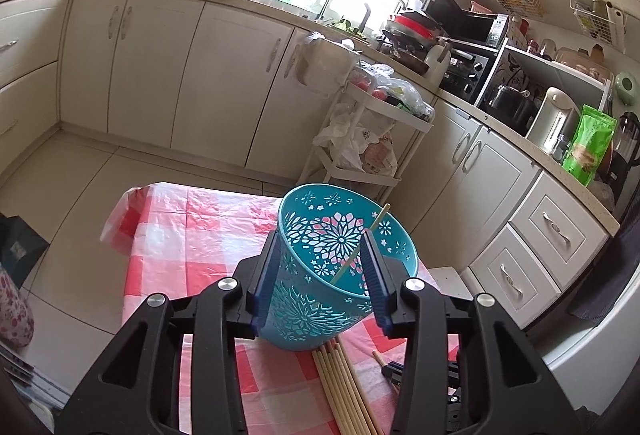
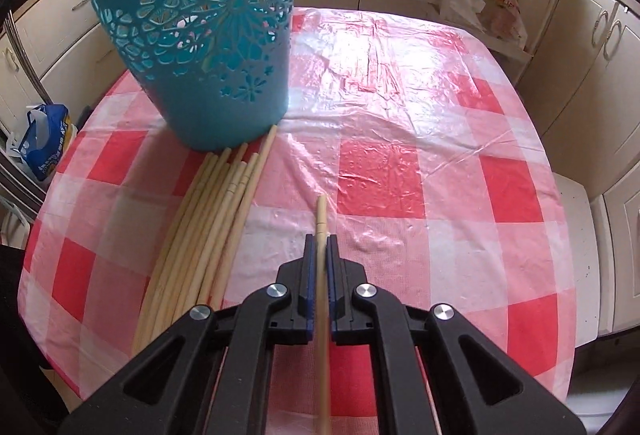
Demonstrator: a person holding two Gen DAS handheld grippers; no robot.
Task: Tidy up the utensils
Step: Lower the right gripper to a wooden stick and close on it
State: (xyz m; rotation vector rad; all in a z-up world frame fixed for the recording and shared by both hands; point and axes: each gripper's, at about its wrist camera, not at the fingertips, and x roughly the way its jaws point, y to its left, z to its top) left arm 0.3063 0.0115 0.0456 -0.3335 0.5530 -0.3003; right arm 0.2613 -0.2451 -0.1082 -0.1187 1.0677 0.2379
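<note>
A teal cut-out bucket (image 1: 320,299) stands tilted on the red-checked table, and my left gripper (image 1: 322,271) is shut on its near wall. One chopstick (image 1: 360,247) leans inside it. The bucket also shows at the upper left of the right wrist view (image 2: 200,35), lifted at its base. Several bamboo chopsticks (image 2: 212,231) lie in a bundle on the cloth below it, also visible in the left wrist view (image 1: 344,387). My right gripper (image 2: 319,239) is shut on a single chopstick (image 2: 321,215), held just above the cloth, right of the bundle.
The table (image 2: 440,155) has a glossy plastic checked cover. A white trolley (image 1: 372,139) with bags stands beyond the table's far edge. Kitchen cabinets and a worktop (image 1: 540,155) run behind and to the right. A blue bag (image 2: 44,139) sits on the floor at left.
</note>
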